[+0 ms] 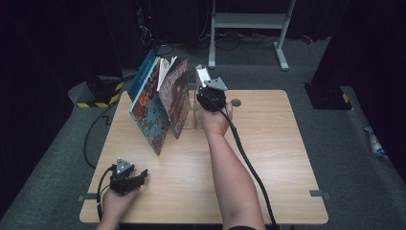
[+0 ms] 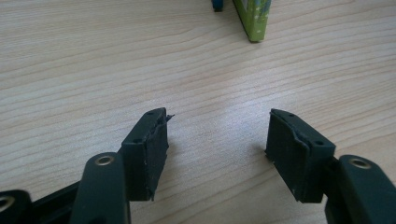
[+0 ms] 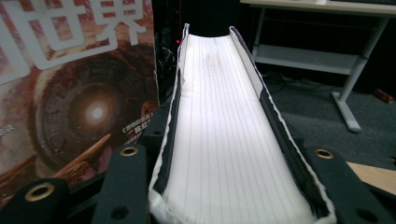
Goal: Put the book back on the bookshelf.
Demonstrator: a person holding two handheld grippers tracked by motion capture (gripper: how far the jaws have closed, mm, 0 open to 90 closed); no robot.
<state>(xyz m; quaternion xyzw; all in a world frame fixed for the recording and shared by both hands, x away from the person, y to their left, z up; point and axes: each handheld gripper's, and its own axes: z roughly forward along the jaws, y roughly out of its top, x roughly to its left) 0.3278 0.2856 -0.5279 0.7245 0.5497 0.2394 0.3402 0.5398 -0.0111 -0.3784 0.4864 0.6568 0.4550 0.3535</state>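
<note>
From where I stood, the right gripper [image 1: 205, 80] was out at the twelve o'clock end of the wooden table [image 1: 268, 158], its jaws clamped on a dark-covered book [image 3: 224, 140] held upright, fore-edge toward the gripper's camera, the white page block showing between the two covers. Just at its nine o'clock stood the red-covered book [image 1: 176, 98] with the glowing eye on its front, and beyond that the blue illustrated book [image 1: 146, 108], the pair tilted against each other like a tent. I could not tell whether the held book's foot was on the table or just above it. The left gripper [image 1: 136, 178] rested far off at the seven o'clock corner, jaws spread wide over bare wood with nothing between them. The risk, as I judged it, lay in that leaning pair: a nudge from the held book or the knuckles toward nine o'clock could slide the red cover's foot and drop both flat. The grip sat only on the near edge of the covers, so the book might also pivot or splay open if let go before it stood square, and the idle left hand was too far away to catch anything.
</note>
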